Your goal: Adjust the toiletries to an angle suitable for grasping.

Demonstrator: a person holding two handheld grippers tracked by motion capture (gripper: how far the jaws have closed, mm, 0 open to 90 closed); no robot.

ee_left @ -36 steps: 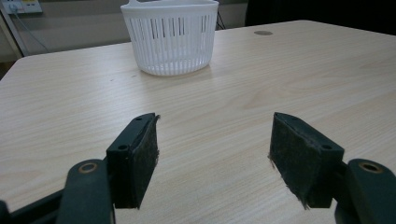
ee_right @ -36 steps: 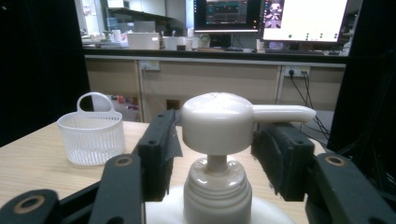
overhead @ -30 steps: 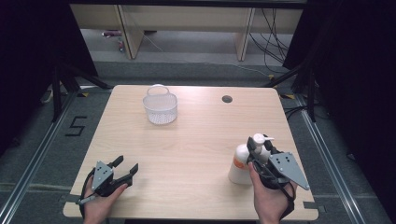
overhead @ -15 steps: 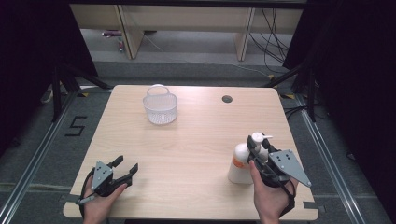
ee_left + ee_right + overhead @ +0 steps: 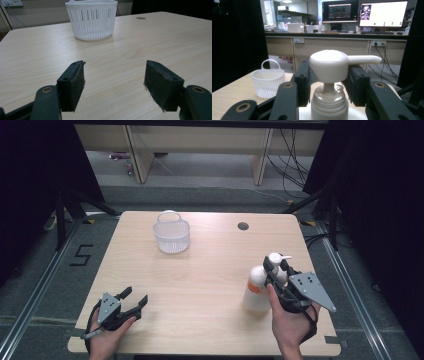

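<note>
The right gripper (image 5: 327,82) has just been closing its jaws, and they now sit on either side of the pump bottle (image 5: 257,287), up at the pump head and neck rather than round the body. From the right gripper view the pads seem to touch the head, though I can't be sure they press firmly. That is the weak point: a hold this high on a smooth, rounded cap could slip on a lift, or the bottle could swing and tip (the nozzle sticking out sideways won't help).

The bottle stands upright at the near right of the bench (image 5: 210,320), not far from the right edge, so a topple that way could send it off.

The left gripper (image 5: 131,303) rests at the near left corner, jaws wide with nothing between them. The middle of the bench lies open, leaving a free path to the white basket (image 5: 172,236) at the far left.
</note>
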